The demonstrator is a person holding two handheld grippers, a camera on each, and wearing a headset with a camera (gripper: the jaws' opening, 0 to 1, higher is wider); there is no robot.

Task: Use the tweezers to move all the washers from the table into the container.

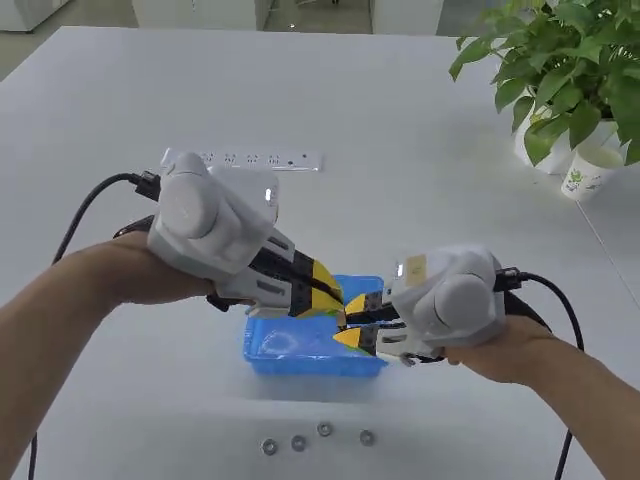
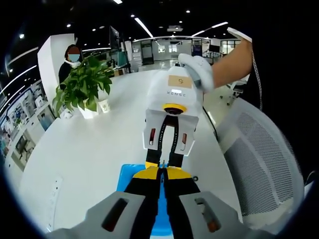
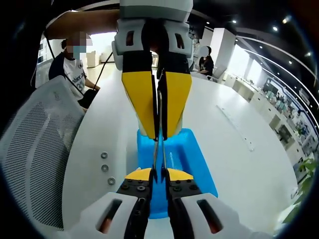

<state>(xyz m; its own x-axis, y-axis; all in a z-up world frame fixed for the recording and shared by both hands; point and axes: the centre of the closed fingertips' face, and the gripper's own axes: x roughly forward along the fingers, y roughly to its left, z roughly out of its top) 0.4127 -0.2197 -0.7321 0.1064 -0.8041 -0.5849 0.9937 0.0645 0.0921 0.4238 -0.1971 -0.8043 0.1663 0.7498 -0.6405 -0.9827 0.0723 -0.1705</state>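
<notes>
Thin metal tweezers [image 3: 157,149] run between the two grippers, over the blue container [image 1: 300,352]. My left gripper [image 1: 335,300] comes in from the left, and its yellow-tipped jaws are shut on one end of the tweezers [image 2: 161,168]. My right gripper [image 1: 347,336] faces it from the right and is shut on the other end. In the right gripper view its own tips [image 3: 158,174] meet the left gripper [image 3: 158,137] above the container [image 3: 194,159]. Several washers [image 1: 298,442] lie in a row on the white table in front of the container, and washers [image 3: 104,168] also show beside it.
A white power strip [image 1: 245,158] lies behind the grippers. A potted plant [image 1: 570,90] stands at the back right. A mesh office chair [image 3: 40,149] sits at the table's near edge. People stand in the room beyond the table.
</notes>
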